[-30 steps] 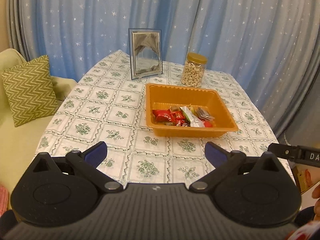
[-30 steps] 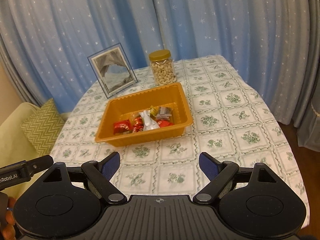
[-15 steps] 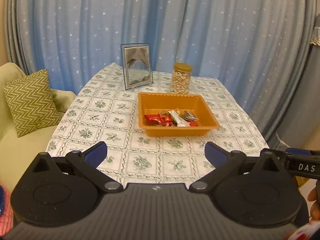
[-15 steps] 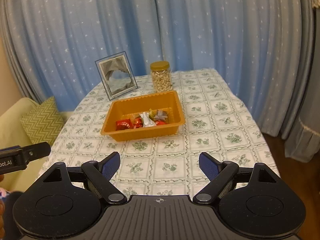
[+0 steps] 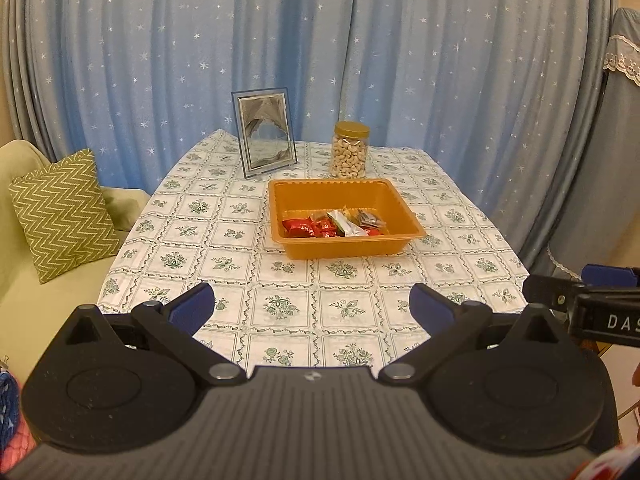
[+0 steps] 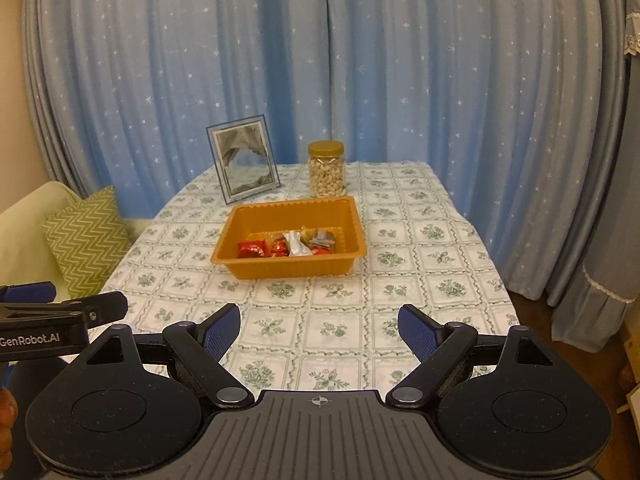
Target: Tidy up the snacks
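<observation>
An orange tray (image 5: 348, 246) (image 6: 292, 268) sits mid-table and holds several wrapped snacks, red ones (image 5: 308, 227) (image 6: 253, 249) and a white one (image 5: 349, 225) (image 6: 297, 243). My left gripper (image 5: 312, 308) is open and empty, held above the table's near edge, well short of the tray. My right gripper (image 6: 319, 332) is open and empty, likewise back from the tray. Each gripper shows at the edge of the other's view: the right one (image 5: 588, 304) and the left one (image 6: 60, 312).
A jar of cashews (image 5: 350, 150) (image 6: 326, 169) and a picture frame (image 5: 265, 132) (image 6: 243, 159) stand behind the tray. The table has a floral cloth (image 5: 224, 236). A sofa with a green zigzag cushion (image 5: 64, 212) is at the left. Blue curtains hang behind.
Both grippers have pulled back and risen from the table, so the tray looks smaller and farther. Both stayed open and empty.
</observation>
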`<state>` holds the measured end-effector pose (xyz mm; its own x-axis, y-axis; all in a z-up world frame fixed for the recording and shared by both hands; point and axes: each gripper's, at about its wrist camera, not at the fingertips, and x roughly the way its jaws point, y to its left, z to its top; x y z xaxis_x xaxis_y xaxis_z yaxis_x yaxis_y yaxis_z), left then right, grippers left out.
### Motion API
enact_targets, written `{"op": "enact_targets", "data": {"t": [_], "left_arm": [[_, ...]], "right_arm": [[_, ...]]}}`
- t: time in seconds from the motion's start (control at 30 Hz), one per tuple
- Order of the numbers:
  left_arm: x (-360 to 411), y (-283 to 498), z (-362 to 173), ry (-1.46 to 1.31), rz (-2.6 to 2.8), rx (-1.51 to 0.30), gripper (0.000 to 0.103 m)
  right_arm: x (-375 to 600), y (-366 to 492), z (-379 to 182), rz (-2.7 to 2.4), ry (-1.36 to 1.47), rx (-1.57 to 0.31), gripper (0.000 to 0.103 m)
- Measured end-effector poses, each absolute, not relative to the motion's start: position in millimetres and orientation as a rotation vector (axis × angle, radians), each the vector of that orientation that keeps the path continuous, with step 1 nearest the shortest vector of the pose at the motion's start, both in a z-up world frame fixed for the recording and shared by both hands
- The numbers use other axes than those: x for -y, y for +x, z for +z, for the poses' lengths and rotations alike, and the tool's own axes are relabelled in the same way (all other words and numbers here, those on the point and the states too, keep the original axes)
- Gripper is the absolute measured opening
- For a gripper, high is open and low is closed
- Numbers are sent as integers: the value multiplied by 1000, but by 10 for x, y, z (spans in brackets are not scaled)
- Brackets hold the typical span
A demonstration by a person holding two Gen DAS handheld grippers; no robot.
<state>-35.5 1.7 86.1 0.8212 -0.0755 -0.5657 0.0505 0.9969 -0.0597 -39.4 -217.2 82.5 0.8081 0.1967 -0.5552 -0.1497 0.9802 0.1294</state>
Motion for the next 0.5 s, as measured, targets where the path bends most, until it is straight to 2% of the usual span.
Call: {"op": "enact_targets", "data": {"t": [0.5], "left_arm": [[18,-370,844,-20,-61,-590,103]], "right_arm": [[2152,-408,808,187,79,-604,86]]}}
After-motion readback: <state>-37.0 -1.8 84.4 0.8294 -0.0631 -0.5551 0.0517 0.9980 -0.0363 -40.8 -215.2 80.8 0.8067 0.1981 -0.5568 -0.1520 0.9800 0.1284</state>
